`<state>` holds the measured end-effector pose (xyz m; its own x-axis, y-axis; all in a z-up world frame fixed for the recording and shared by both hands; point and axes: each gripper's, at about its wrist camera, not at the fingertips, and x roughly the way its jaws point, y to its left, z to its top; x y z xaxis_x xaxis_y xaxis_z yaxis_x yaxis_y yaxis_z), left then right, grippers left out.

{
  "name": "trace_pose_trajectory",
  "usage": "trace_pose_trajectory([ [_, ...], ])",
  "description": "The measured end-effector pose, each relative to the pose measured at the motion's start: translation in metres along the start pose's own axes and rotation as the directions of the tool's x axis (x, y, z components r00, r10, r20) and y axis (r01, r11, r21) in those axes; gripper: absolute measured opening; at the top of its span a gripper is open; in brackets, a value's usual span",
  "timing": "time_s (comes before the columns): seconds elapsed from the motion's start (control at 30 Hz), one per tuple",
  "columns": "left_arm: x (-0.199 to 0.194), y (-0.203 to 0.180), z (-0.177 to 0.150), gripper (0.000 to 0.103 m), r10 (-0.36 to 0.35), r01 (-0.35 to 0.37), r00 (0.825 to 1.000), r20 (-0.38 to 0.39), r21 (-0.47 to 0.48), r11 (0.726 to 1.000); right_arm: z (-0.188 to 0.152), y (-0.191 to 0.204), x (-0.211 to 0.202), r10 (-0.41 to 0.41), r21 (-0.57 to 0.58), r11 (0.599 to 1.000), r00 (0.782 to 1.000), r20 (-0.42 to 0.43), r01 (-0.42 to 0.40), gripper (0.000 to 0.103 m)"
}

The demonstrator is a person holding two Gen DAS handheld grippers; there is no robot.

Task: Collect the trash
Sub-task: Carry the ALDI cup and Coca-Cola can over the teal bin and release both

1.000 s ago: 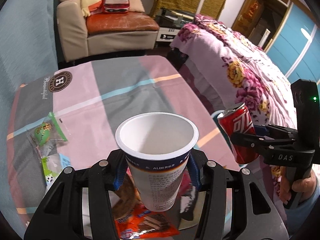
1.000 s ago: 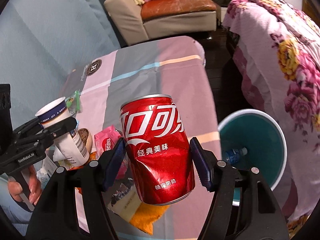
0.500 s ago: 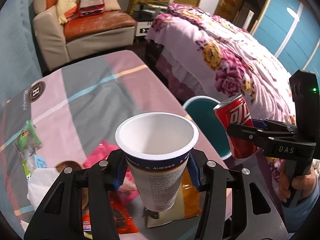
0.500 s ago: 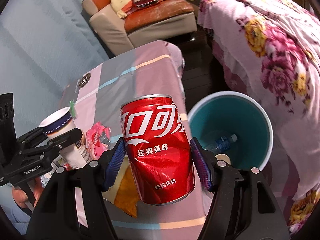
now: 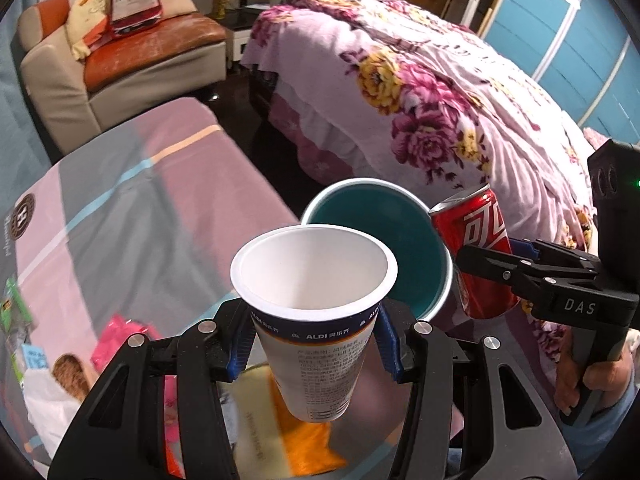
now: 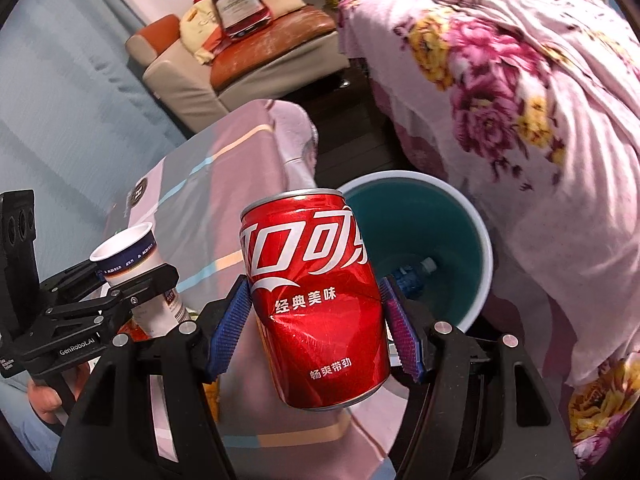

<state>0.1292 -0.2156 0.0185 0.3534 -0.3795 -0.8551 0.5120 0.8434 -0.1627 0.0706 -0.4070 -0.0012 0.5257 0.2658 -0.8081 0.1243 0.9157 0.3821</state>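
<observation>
Now my red can (image 6: 316,300) sits centre frame, clamped in my right gripper (image 6: 316,322), teal bin (image 6: 476,276) just behind; my left gripper (image 5: 314,344) grips the paper cup (image 5: 314,312). Carrying step: next, get both over the bin's mouth and release.

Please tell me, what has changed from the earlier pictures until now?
Both tongs carried their loads sideways off the table toward the teal bin, which is now close ahead. Unchanged: the left tongs grip the paper cup, the right tongs grip the red can; nothing released.
</observation>
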Motion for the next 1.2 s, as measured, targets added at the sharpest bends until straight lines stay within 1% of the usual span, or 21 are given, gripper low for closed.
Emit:
trace_pose_trajectory([
  [0.27,0.027,-0.029,0.020,0.052,-0.041,0.042,0.999,-0.015,0.025,0.999,0.002,-0.037,-0.007,-0.045,0.065,0.997,0.999,0.024,0.044,0.063],
  [0.47,0.052,-0.045,0.029,0.052,-0.065,0.067,0.997,-0.041,0.038,0.997,0.004,-0.060,-0.008,-0.074,0.100,0.992,0.997,0.021,0.072,0.063],
  [0.8,0.086,-0.058,0.039,0.054,-0.088,0.092,0.993,-0.076,0.045,0.995,0.007,-0.074,-0.006,-0.101,0.123,0.987,0.995,0.011,0.099,0.063],
  [0.83,0.087,-0.057,0.039,0.059,-0.088,0.092,0.993,-0.077,0.044,0.995,0.007,-0.075,-0.006,-0.102,0.125,0.987,0.995,0.010,0.100,0.063],
  [0.87,0.088,-0.057,0.039,0.067,-0.086,0.090,0.993,-0.080,0.042,0.995,0.007,-0.075,-0.005,-0.103,0.126,0.987,0.995,0.008,0.101,0.063],
  [0.93,0.089,-0.055,0.037,0.076,-0.069,0.073,0.995,-0.073,0.042,0.996,0.007,-0.075,-0.003,-0.106,0.126,0.986,0.994,0.003,0.104,0.063],
  [1.13,0.088,-0.045,0.034,0.080,-0.064,0.066,0.995,-0.071,0.020,0.998,0.011,-0.071,0.003,-0.109,0.118,0.987,0.994,-0.008,0.110,0.063],
  [1.2,0.085,-0.042,0.034,0.084,-0.060,0.061,0.996,-0.065,0.017,0.998,0.012,-0.069,0.005,-0.112,0.113,0.987,0.994,-0.011,0.112,0.063],
])
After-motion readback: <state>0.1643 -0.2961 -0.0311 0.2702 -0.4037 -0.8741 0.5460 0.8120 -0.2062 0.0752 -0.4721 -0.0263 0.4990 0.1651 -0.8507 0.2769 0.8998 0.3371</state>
